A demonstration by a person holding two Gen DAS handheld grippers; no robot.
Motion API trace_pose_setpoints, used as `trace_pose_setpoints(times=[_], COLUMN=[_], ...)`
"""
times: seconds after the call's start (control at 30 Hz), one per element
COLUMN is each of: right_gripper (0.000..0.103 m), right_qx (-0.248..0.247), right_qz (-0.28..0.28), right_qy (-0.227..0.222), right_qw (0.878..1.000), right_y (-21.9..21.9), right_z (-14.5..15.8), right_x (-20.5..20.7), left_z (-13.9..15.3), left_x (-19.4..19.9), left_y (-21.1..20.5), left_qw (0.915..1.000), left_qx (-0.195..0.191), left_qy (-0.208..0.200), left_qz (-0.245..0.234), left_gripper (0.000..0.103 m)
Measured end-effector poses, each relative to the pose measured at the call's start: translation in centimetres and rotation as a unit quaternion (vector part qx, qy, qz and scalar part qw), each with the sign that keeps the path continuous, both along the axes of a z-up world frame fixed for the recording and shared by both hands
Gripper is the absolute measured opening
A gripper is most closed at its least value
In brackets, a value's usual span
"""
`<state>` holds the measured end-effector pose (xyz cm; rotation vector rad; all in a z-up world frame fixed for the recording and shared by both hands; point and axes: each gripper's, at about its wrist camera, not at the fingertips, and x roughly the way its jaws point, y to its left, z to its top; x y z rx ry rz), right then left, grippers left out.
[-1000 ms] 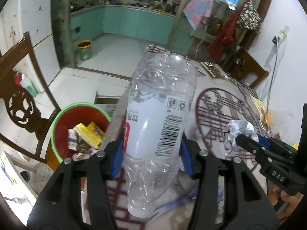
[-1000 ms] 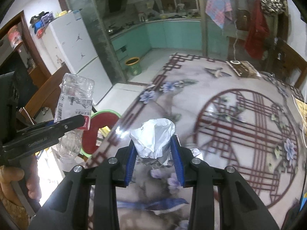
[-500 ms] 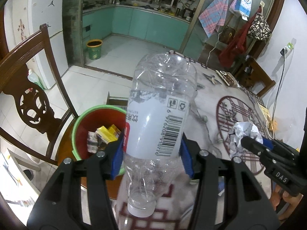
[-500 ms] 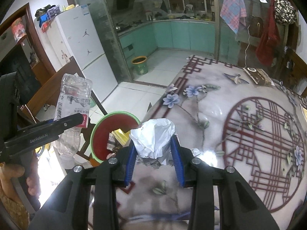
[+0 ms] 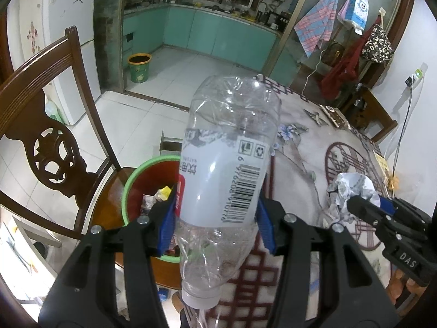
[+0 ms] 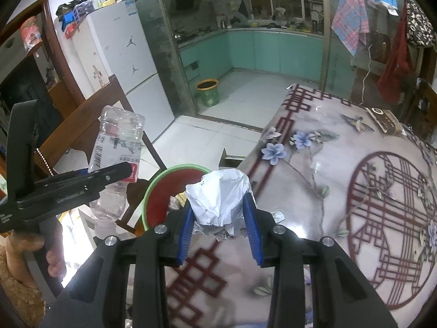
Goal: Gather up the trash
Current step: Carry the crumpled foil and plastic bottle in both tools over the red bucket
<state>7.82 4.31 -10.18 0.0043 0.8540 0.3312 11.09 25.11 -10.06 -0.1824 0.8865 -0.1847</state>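
Both views fisheye: straight lines bow hard, dark vignette at all corners. Light dim, cool, bluish cast indoors; the brightest area is the white floor tiles (image 5: pixel 153 114) toward the kitchen. Soft glare patches on the glossy tabletop (image 6: pixel 322 125), strongest at its far end. Clear plastic bottle (image 5: pixel 229 164) sharp up close, with small highlights on its creases. Crumpled paper (image 6: pixel 218 196) reads pale and slightly washed. Near tabletop pattern in the right wrist view smeared by motion blur. Shadows weak and diffuse. Kitchen background soft and grainy.
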Motion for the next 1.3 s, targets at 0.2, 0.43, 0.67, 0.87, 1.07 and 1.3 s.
trace_pose_setpoints(times=[0.2, 0.43, 0.67, 0.87, 1.07, 1.3], right_gripper=[0.034, 0.034, 0.034, 0.034, 0.034, 0.035], right_qx=[-0.002, -0.005, -0.010, -0.013, -0.014, -0.017], right_qz=[0.010, 0.021, 0.031, 0.039, 0.048, 0.055], right_qy=[0.005, 0.013, 0.021, 0.032, 0.045, 0.062], right_qw=[1.000, 1.000, 0.999, 0.999, 0.998, 0.996], right_y=[2.0, 4.1, 6.0, 7.4, 8.6, 9.4], right_z=[-0.2, -0.7, -1.1, -1.9, -2.9, -4.2], right_x=[1.4, 2.7, 4.1, 5.4, 7.2, 8.4], left_z=[-0.6, -1.6, -2.7, -3.6, -4.8, -6.4], left_x=[1.1, 2.4, 3.8, 5.1, 6.4, 7.7], left_y=[1.3, 3.0, 4.3, 5.4, 5.7, 5.7], left_qw=[1.0000, 0.9998, 0.9993, 0.9988, 0.9979, 0.9964], left_qx=[0.000, 0.000, 0.002, 0.000, -0.001, 0.002], left_qy=[0.009, 0.021, 0.037, 0.048, 0.064, 0.084], left_qz=[0.003, 0.008, 0.012, 0.014, 0.012, 0.009], left_gripper=[0.049, 0.049, 0.049, 0.049, 0.049, 0.049])
